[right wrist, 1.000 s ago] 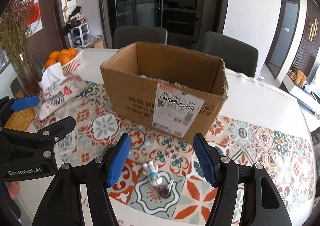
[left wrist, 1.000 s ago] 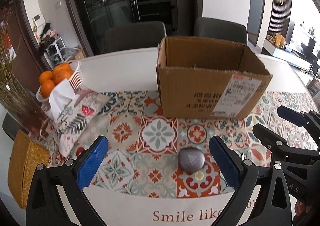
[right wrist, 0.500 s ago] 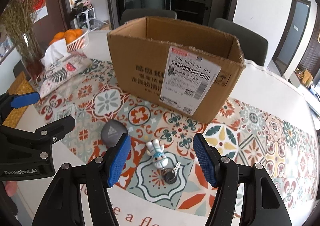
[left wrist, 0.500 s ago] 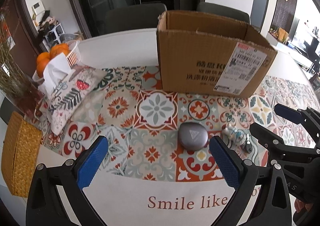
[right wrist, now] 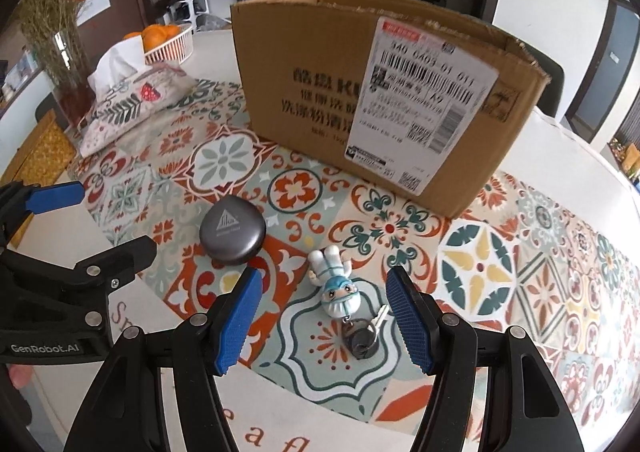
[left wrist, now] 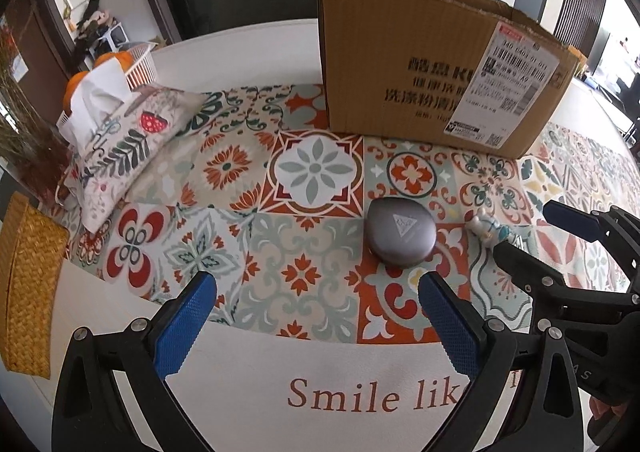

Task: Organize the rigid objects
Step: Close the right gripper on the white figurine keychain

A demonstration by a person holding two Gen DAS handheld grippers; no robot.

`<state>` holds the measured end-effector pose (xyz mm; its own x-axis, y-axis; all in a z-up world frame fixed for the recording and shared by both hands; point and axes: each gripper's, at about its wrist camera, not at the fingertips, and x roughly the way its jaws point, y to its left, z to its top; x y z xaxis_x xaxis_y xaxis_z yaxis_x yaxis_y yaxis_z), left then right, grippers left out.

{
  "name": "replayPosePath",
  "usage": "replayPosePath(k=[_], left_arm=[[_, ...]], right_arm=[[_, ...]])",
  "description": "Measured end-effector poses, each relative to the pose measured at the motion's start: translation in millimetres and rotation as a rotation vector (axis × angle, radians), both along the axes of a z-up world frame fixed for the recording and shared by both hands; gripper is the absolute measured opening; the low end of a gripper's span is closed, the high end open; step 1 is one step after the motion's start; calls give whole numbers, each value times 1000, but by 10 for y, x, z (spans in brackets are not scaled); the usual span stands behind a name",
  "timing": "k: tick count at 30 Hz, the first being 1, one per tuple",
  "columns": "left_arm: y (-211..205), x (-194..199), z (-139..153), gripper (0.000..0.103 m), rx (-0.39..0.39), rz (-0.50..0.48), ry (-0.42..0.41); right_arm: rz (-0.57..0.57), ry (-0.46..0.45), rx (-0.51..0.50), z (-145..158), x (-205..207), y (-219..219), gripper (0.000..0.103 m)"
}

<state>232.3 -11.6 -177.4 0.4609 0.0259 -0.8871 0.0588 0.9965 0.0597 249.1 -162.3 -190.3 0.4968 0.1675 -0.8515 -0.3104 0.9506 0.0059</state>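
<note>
- Jaws: both pairs spread, nothing held.
- Right gripper [right wrist: 322, 322]: to be centred over figurine keychain [right wrist: 335, 284].
- Left gripper [left wrist: 318, 324]: to be shifted right toward grey case [left wrist: 401, 231].

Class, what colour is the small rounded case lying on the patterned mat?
Dark grey case, a pale triangle logo on top; clearest in the right wrist view.

a: the table mat [left wrist: 360, 404] reads "smile lik", the rest hidden.
b: the label [right wrist: 424, 100] on the cardboard box [right wrist: 304, 64] shows "340 6403 01 011" over barcodes.
a: and the left claw [right wrist: 44, 348] says "genrobot.ai".
</note>
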Motion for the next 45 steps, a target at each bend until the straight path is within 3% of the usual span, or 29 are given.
replayPosePath(k=[24, 29, 39, 45], left_arm=[[-32, 122, -288, 102, 13, 3, 32], [-31, 122, -286, 102, -8, 0, 27], [-63, 112, -231, 102, -13, -31, 11], [-134, 169, -240, 102, -87, -84, 23]], right_arm=[[-40, 70, 98, -502, 211, -94, 45], [-57, 64, 120, -509, 215, -113, 37], [-92, 58, 122, -466, 185, -151, 36], [-112, 31, 118, -319, 129, -186, 36]])
